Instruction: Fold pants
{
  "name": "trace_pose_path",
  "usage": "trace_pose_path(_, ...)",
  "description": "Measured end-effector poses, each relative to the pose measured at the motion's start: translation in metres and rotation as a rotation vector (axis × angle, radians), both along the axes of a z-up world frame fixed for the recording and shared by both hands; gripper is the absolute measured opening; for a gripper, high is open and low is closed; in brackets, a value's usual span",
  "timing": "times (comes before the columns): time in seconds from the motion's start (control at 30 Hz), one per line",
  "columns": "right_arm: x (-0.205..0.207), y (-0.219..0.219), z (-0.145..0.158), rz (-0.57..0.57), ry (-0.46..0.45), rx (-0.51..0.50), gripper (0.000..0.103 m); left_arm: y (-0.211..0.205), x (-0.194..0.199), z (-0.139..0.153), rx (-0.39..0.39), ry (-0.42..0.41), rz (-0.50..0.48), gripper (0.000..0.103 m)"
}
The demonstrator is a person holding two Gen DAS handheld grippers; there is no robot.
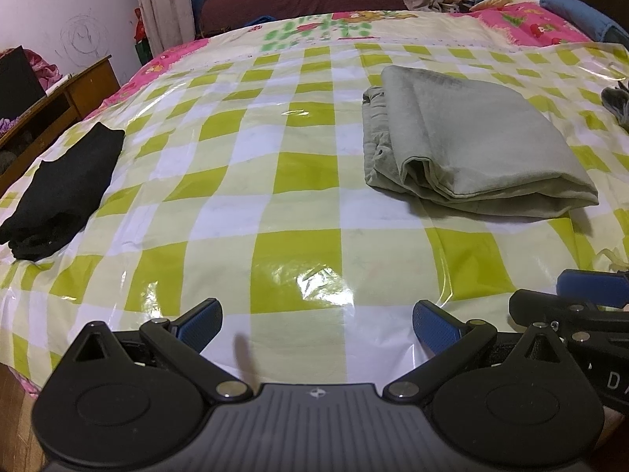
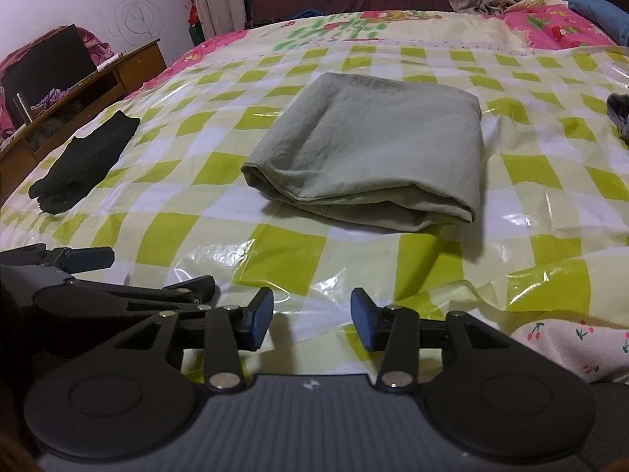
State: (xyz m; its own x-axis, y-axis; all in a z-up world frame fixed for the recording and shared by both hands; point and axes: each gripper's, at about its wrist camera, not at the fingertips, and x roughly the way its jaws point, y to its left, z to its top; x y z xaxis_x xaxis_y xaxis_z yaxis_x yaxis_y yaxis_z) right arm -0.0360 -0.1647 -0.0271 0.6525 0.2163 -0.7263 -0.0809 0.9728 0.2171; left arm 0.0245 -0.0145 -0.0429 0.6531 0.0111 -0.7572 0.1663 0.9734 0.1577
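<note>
Pale green pants (image 1: 468,133) lie folded into a thick rectangle on the green-and-white checked plastic sheet (image 1: 275,196) covering the bed; they also show in the right wrist view (image 2: 373,149). My left gripper (image 1: 316,320) is open and empty, low over the sheet's near edge, well short of the pants. My right gripper (image 2: 311,318) is open and empty, also near the front edge, directly in front of the pants. Each gripper shows at the other view's side: the right one (image 1: 589,295) and the left one (image 2: 86,259).
A folded black garment (image 1: 63,196) lies at the sheet's left edge, also in the right wrist view (image 2: 84,165). A wooden bedside cabinet (image 2: 78,90) stands to the left. A dark item (image 1: 617,102) sits at the far right. Pink bedding and blue pillows (image 1: 570,11) lie behind.
</note>
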Motion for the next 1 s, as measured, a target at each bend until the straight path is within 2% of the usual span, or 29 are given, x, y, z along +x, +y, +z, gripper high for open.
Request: trace_pose_path(1.0,-0.0026,0.0060,0.0008,0.017,-0.017,-0.035,0.046,0.0057,-0.0022,0.0007,-0.009,-0.025,0.012,0.103)
